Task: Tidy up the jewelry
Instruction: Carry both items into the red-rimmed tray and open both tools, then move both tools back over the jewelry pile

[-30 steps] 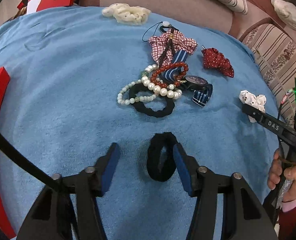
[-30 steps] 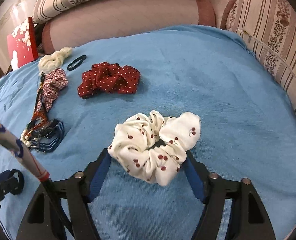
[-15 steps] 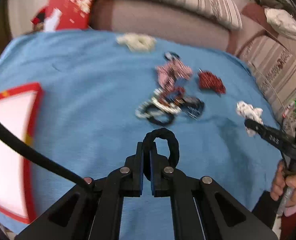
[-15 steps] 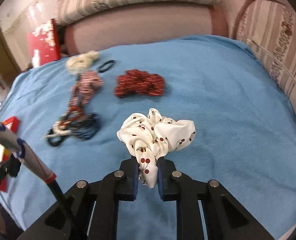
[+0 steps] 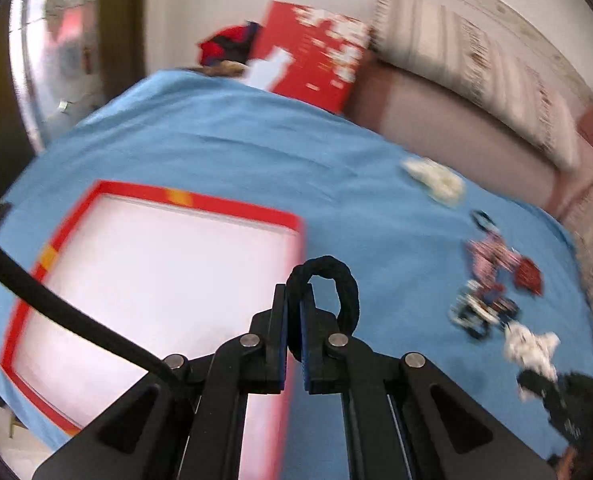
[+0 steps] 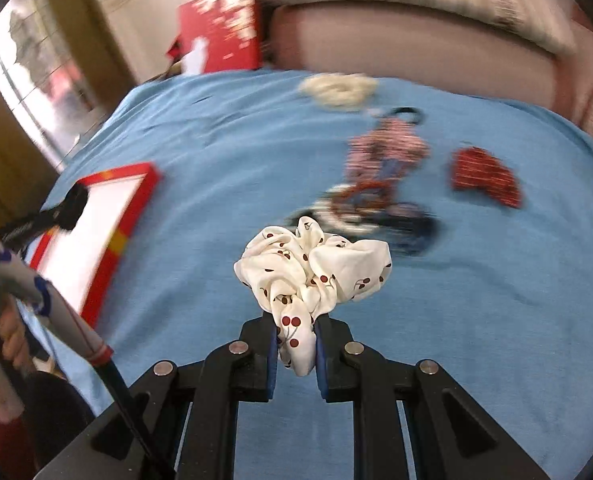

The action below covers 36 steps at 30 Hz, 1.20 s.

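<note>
Jaws of the left gripper (image 5: 294, 322) are pressed together on a black hair tie (image 5: 336, 280), whose loop stands up above the tips; jaws of the right gripper (image 6: 296, 344) pinch a white cherry-print scrunchie (image 6: 316, 268), its bulk bunched above them. 1 second ago both sets stood spread around these 2 pieces as they lay on the blue bed cover (image 5: 224, 148); now both pieces are clamped and carried clear of it, and the views have swung toward the red-rimmed white tray (image 5: 152, 280) at the cover's left edge. By that reading, pickup is done and delivery to the tray is what remains.

Most of the tray shows in the left wrist view, the hair tie hanging just past its right rim, with the right gripper and its scrunchie blurred at the lower right. From the right wrist come only 1 corner of the tray, the left gripper's tip over it, and a hand (image 6: 12, 336); it gives a fuller look at the leftover pile (image 6: 376, 200) of beads and bands, the red dotted scrunchie (image 6: 484, 176) and the cream scrunchie (image 6: 338, 88) near the far edge.
</note>
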Each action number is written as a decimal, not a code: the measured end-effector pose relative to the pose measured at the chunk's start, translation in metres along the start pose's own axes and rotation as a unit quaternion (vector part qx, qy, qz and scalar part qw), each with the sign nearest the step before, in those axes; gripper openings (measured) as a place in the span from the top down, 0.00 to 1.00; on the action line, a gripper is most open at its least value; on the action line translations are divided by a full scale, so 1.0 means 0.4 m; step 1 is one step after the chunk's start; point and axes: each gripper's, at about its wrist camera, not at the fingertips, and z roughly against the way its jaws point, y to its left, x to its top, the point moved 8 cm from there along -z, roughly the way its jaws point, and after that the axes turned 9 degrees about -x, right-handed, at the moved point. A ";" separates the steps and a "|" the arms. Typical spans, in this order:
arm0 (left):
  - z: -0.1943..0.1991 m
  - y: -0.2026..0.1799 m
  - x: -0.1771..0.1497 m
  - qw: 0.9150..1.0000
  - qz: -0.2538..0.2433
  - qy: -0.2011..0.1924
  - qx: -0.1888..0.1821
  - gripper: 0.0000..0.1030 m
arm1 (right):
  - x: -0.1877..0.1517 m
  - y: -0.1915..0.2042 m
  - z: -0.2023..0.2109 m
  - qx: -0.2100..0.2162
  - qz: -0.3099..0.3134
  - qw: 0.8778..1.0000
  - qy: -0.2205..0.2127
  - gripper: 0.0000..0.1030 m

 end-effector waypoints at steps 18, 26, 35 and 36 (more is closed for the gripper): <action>-0.128 0.397 0.113 0.992 0.125 0.008 0.015 0.95 | 0.232 0.582 -0.262 0.083 0.081 0.993 0.028 0.83; -0.137 0.425 0.099 0.987 0.161 0.012 0.019 0.80 | 0.251 0.637 -0.338 0.075 0.091 0.992 0.040 0.67; -0.097 0.411 0.120 0.983 0.180 -0.017 0.016 0.64 | 0.250 0.595 -0.260 0.069 0.101 0.992 0.011 0.49; -0.092 0.406 0.121 0.983 0.180 -0.019 0.015 0.63 | 0.249 0.585 -0.251 0.069 0.099 0.993 0.009 0.49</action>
